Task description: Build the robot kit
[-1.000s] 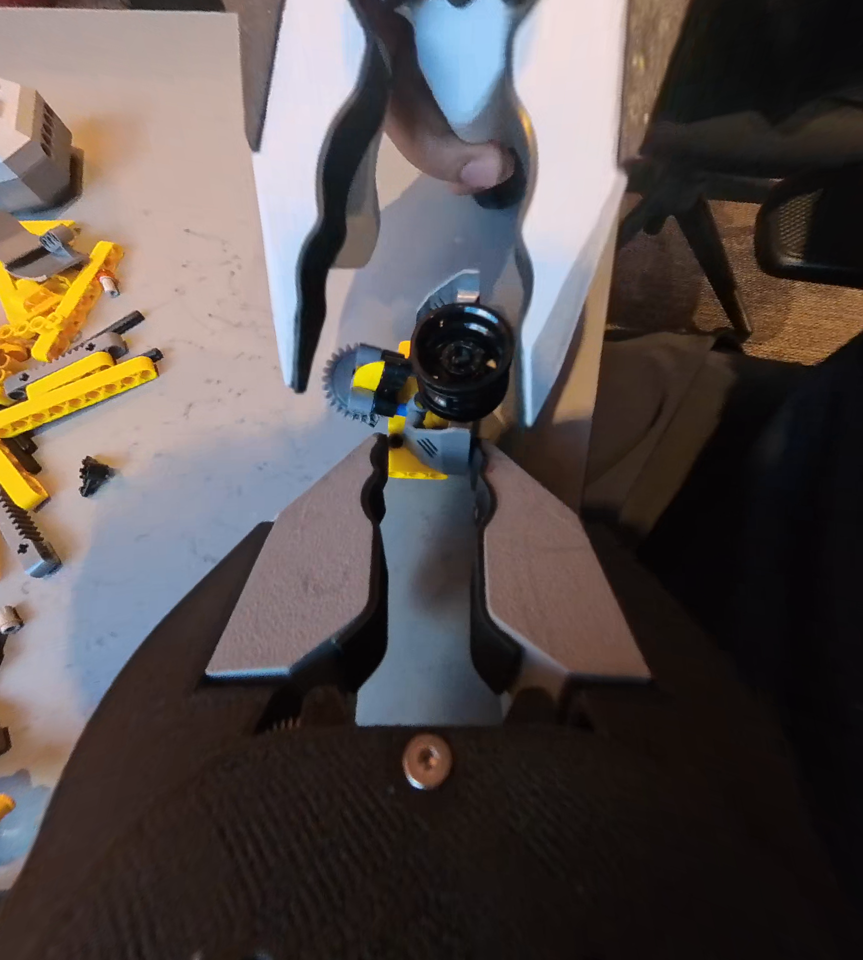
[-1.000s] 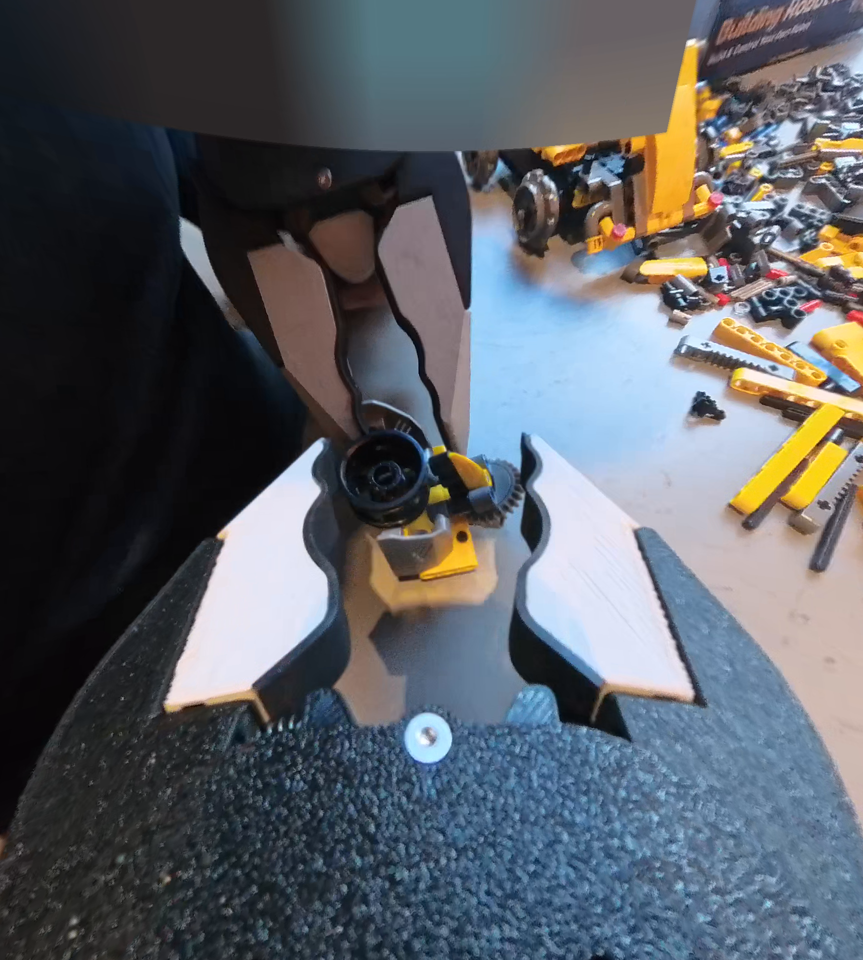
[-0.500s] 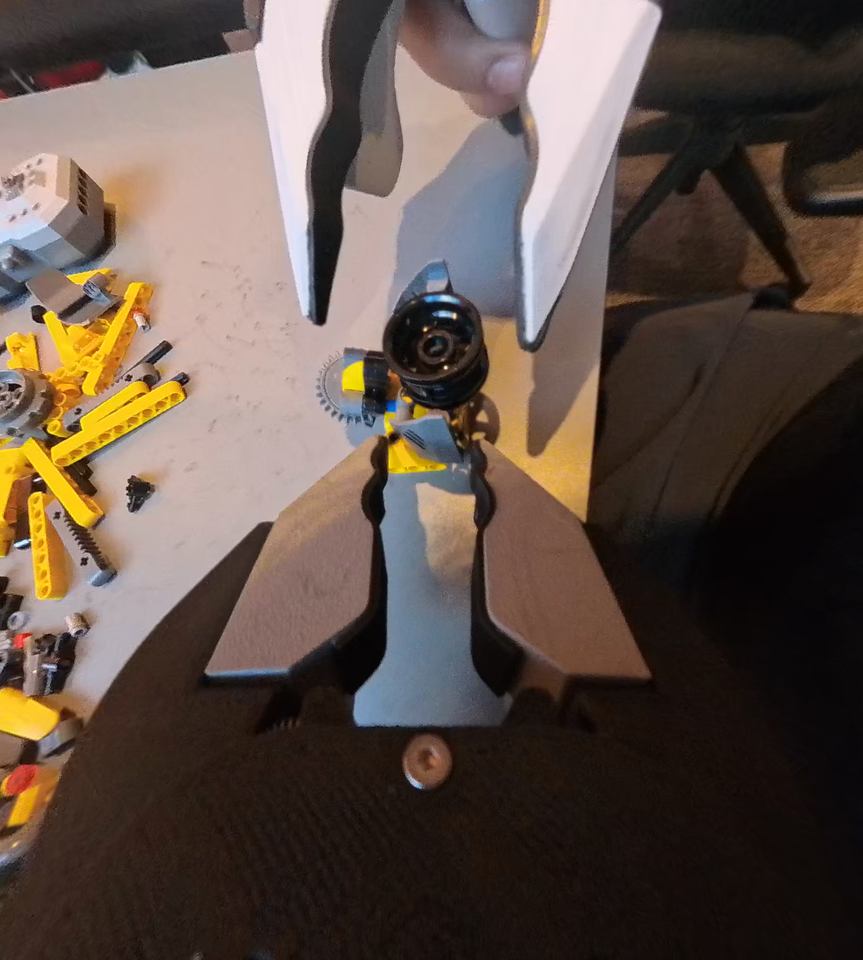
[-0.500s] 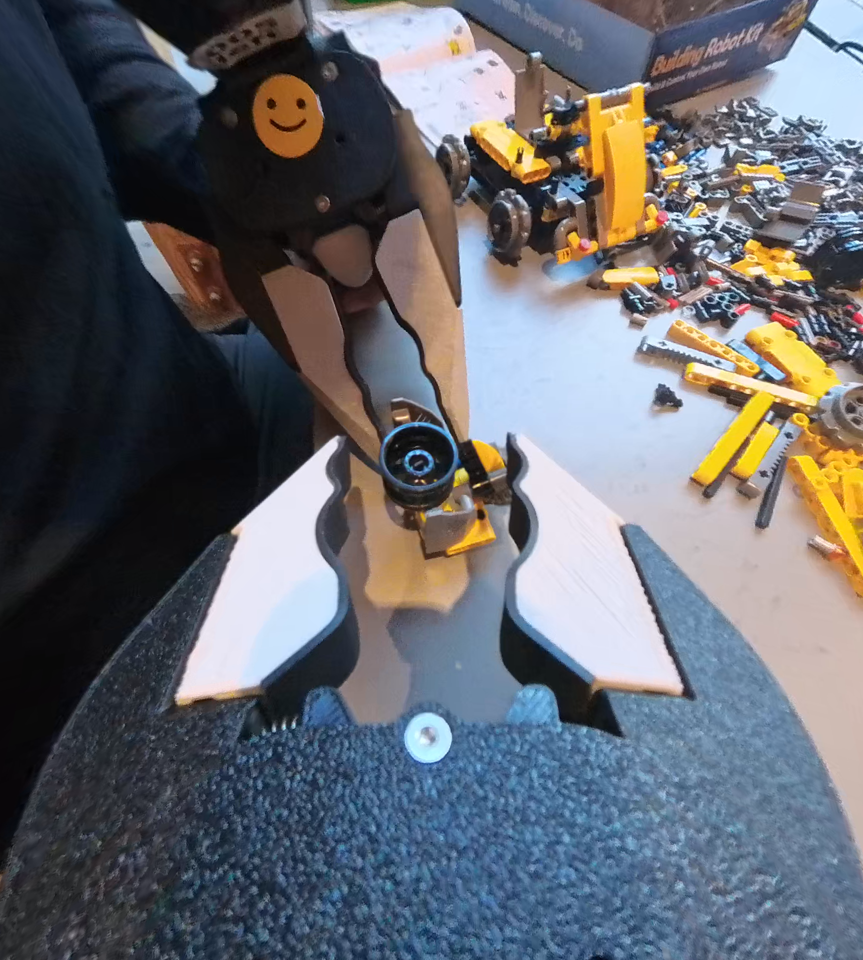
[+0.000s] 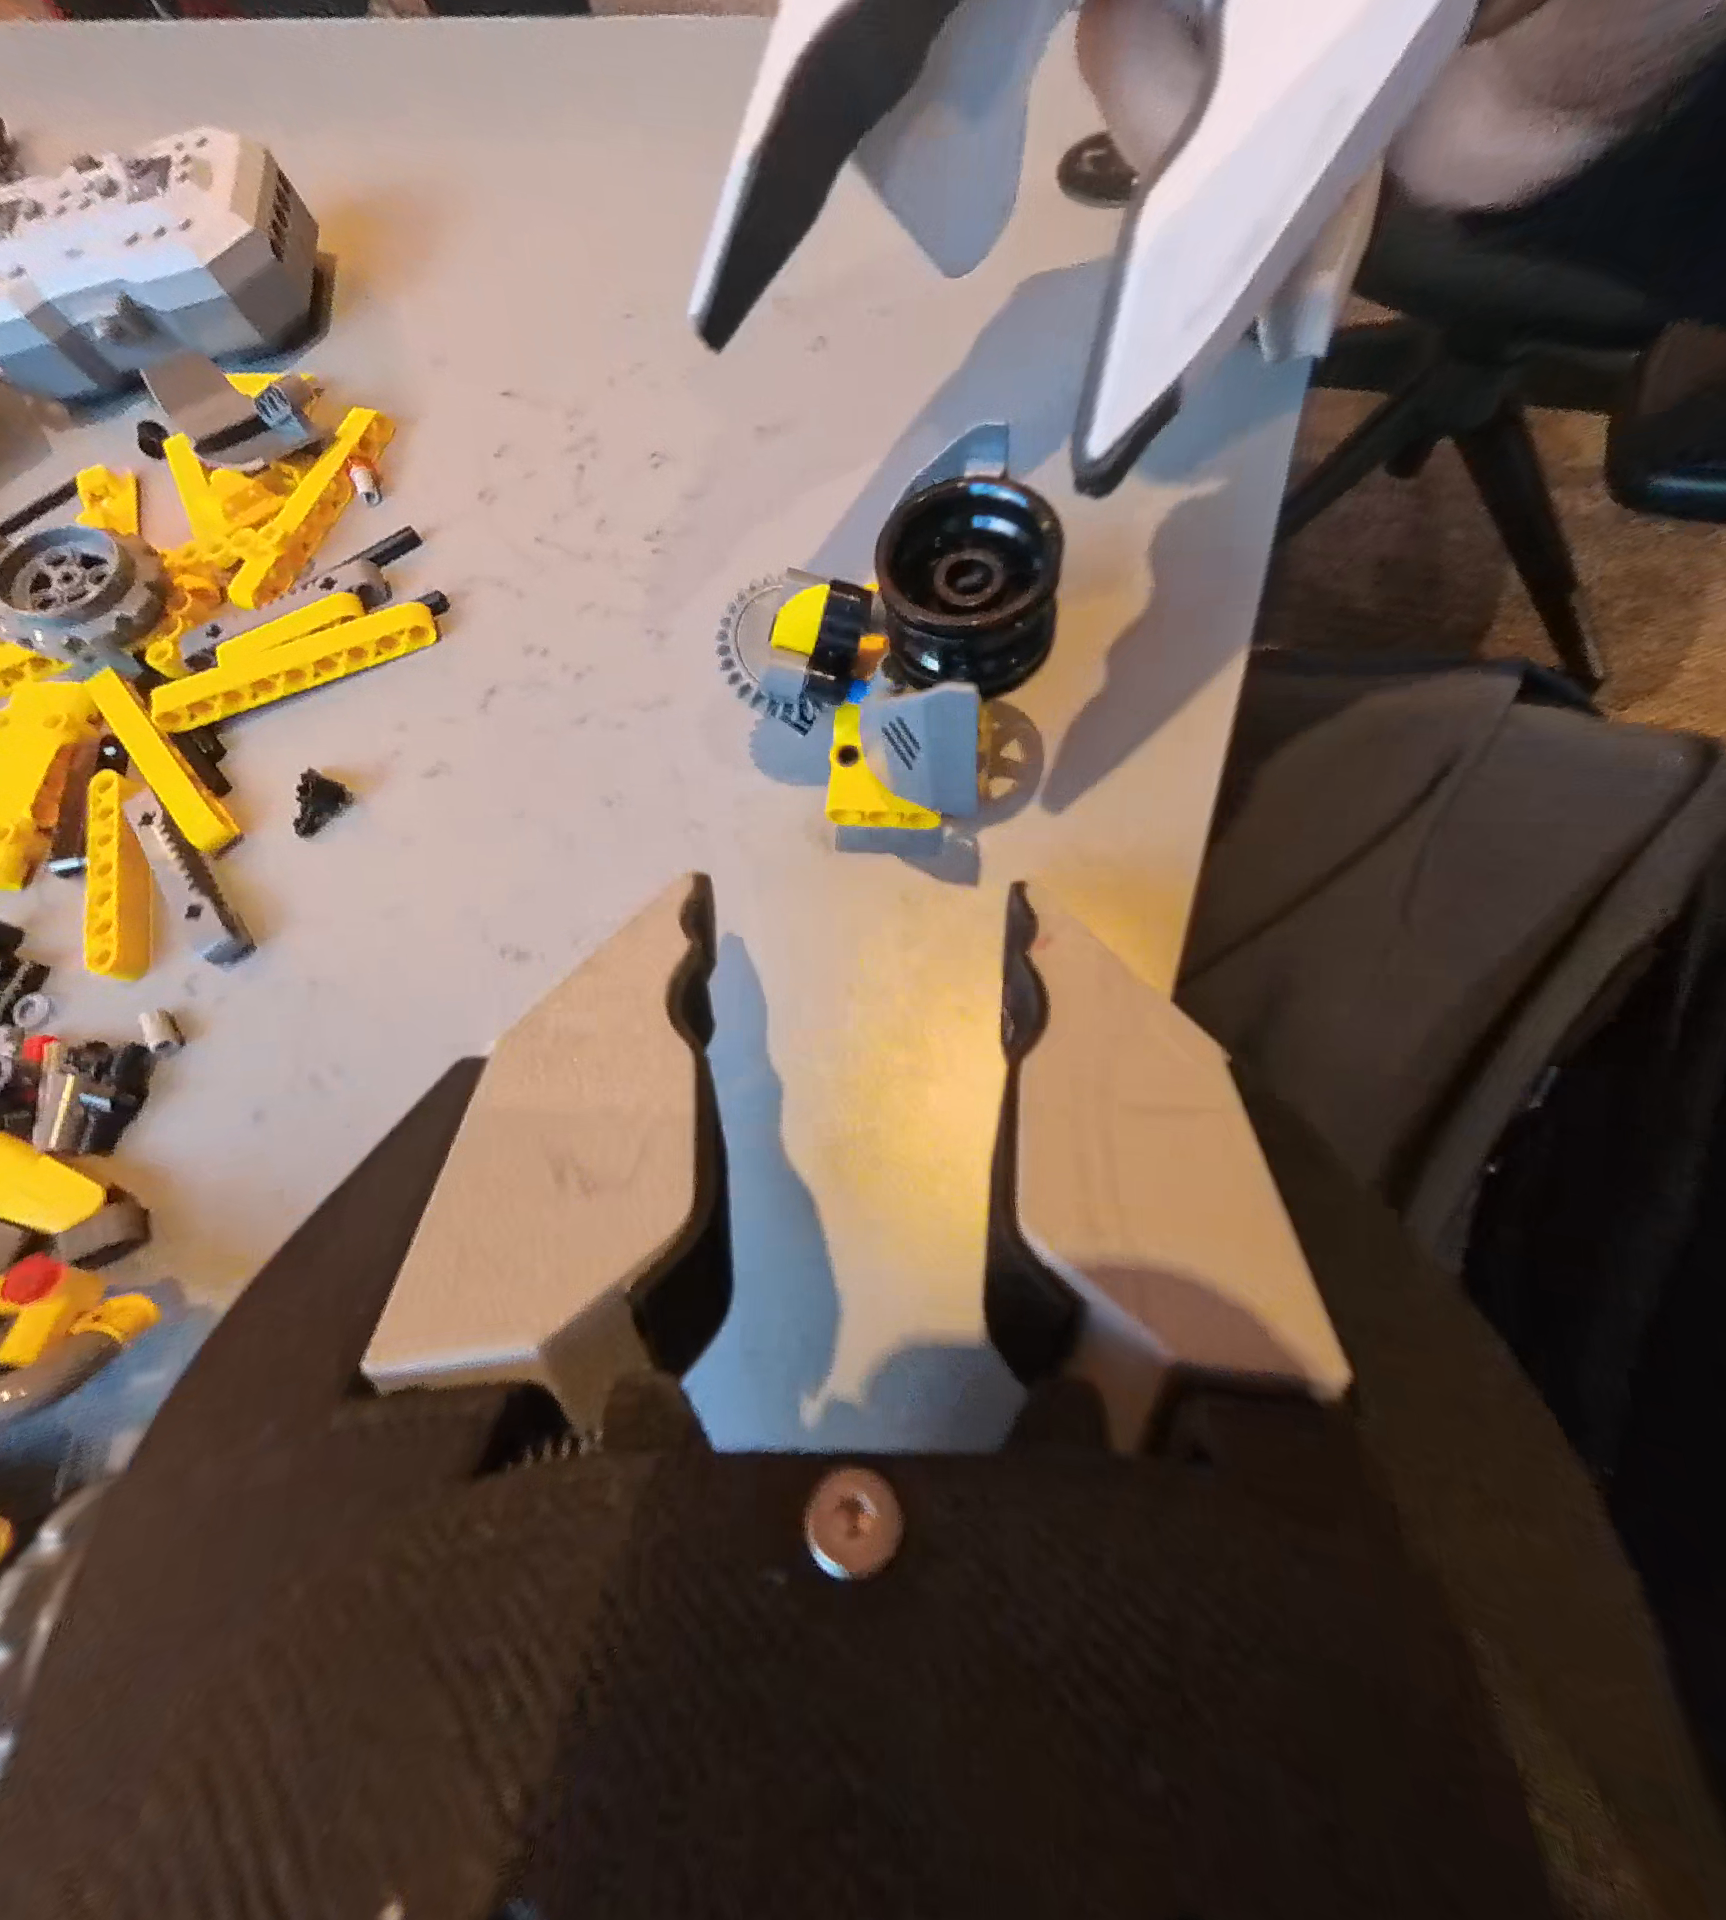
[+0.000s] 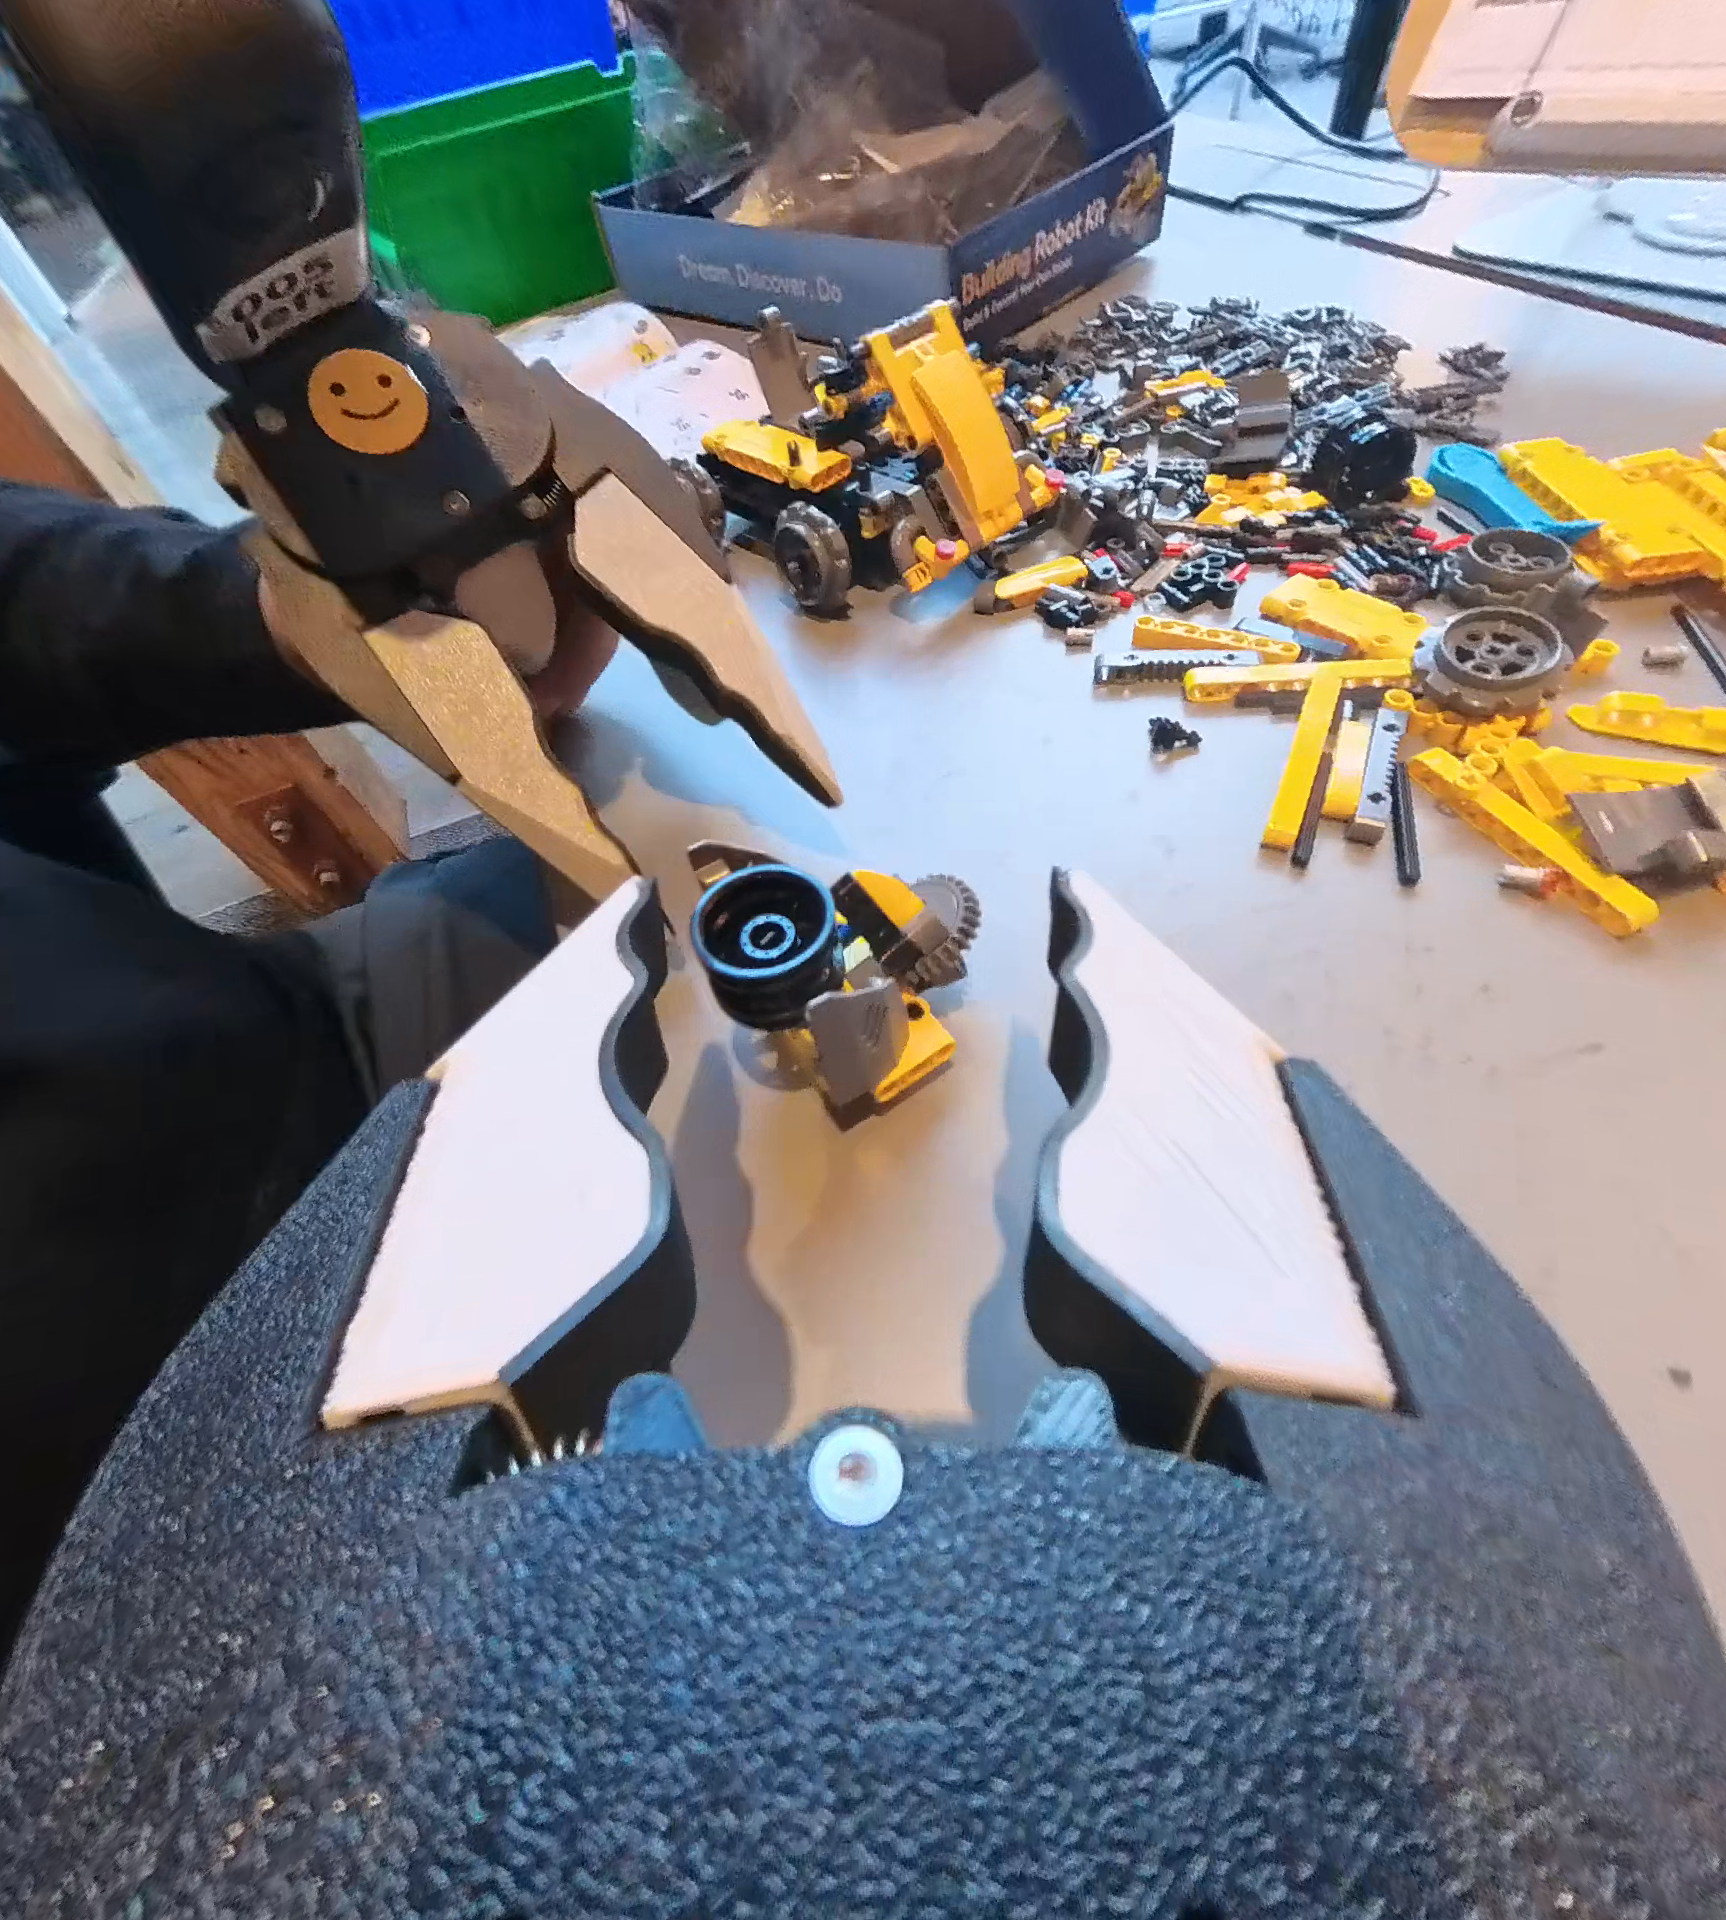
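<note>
Resting on my table, a small brick assembly looks light, rigid, fiddly; I'd grip its black wheel. Left gripper and right gripper both gape empty.

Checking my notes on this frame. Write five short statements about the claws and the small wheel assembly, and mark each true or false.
1. The left claw is open. True.
2. The right claw is shut on the small wheel assembly. False: it is open, and the assembly lies free on the table.
3. The assembly has a black wheel. True.
4. The assembly lies in the middle of the loose yellow beams. False: it lies apart, near the table edge.
5. A partly built yellow vehicle stands on the table. True.
</note>
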Motion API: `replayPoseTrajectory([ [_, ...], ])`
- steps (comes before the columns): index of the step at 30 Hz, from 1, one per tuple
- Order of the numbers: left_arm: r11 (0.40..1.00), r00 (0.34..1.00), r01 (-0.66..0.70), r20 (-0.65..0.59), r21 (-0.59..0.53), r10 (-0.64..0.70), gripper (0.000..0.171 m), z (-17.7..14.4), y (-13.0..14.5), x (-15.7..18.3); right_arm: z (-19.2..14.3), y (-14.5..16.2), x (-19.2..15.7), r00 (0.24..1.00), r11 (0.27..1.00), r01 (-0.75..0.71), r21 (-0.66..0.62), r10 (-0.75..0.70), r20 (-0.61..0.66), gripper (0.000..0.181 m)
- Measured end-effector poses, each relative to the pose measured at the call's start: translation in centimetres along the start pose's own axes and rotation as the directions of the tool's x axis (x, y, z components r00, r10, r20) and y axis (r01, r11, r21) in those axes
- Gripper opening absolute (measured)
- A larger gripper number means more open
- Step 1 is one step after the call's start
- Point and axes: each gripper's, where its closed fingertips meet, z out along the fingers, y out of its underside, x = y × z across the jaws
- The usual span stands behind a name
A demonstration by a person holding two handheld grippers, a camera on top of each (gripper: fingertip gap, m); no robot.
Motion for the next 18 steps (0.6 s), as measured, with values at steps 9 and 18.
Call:
replayPoseTrajectory([
  [9,0.998,0.997,0.052,0.061,-0.037,-0.050,0.057,-1.0,2.0,1.1,-0.9,1.8,-1.1,0.998,1.000,-0.017,-0.010,0.016,-0.054,0.075],
  [18,0.990,0.986,0.136,-0.095,-0.043,-0.140,0.067,-0.3,1.0,2.5,0.0,3.0,-2.3,0.999,0.994,0.042,-0.100,-0.042,0.004,0.069],
])
